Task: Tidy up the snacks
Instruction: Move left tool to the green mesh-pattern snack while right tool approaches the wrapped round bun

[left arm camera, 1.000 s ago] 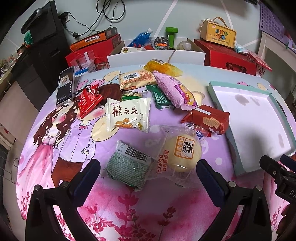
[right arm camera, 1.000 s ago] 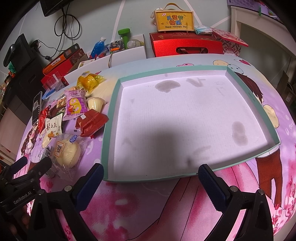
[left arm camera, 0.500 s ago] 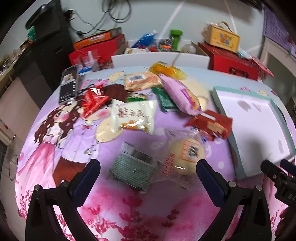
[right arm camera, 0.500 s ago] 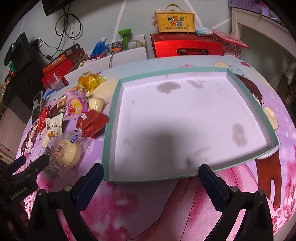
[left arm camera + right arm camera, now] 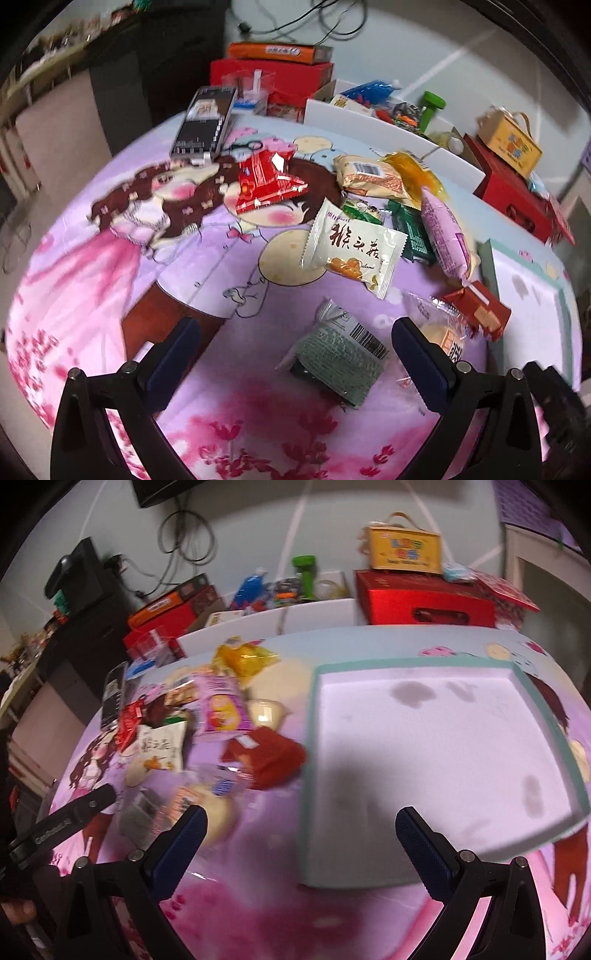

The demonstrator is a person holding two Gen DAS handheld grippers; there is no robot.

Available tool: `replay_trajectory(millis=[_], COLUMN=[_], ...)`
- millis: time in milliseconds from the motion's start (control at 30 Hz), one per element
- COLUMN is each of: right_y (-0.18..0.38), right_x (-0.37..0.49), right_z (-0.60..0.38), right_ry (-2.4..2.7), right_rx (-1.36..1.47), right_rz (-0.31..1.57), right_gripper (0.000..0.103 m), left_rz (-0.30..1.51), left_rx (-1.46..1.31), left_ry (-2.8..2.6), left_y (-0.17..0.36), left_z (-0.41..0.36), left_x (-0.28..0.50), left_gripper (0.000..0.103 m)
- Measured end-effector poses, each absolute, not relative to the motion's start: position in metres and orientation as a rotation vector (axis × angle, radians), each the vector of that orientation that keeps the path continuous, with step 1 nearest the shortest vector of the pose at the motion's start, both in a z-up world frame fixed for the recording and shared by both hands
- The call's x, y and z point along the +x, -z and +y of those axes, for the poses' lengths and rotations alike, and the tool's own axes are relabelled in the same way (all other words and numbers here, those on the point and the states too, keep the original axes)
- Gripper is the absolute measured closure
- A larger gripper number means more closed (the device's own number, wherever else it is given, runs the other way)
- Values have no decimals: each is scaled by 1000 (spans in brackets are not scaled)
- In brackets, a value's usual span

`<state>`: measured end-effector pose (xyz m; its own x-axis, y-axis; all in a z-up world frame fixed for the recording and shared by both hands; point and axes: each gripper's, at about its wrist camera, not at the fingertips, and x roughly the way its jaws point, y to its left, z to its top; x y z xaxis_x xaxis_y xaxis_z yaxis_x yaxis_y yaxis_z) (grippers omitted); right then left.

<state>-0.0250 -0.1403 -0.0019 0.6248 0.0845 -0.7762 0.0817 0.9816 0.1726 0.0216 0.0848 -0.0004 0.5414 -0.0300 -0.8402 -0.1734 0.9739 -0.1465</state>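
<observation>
I have swung my left gripper (image 5: 295, 354) leftward from a second ago; its spread, empty jaws now bracket the green foil snack packet (image 5: 338, 360), which lies left of the teal-rimmed white tray (image 5: 312, 760). My right gripper (image 5: 301, 834), also spread and empty, now straddles that empty tray's left rim, so sorting hasn't started.

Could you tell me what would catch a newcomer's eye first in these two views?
Probably the jumble of snack packets, such as the white packet and the red packet, on the cartoon-printed tablecloth. To their right lies a large teal-rimmed tray with nothing in it.
</observation>
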Motion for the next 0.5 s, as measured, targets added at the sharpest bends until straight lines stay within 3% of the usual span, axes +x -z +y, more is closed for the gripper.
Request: replay_trajectory(millis=[500], right_y=[30], right_x=[8], right_z=[-84], right_ry=[-93], right_rx=[93], right_rz=[965], right_gripper=[0], left_rz=[1198], left_rx=[-258], left_ry=[-71], left_y=[42], left_z=[73], left_x=[50], left_gripper=[0])
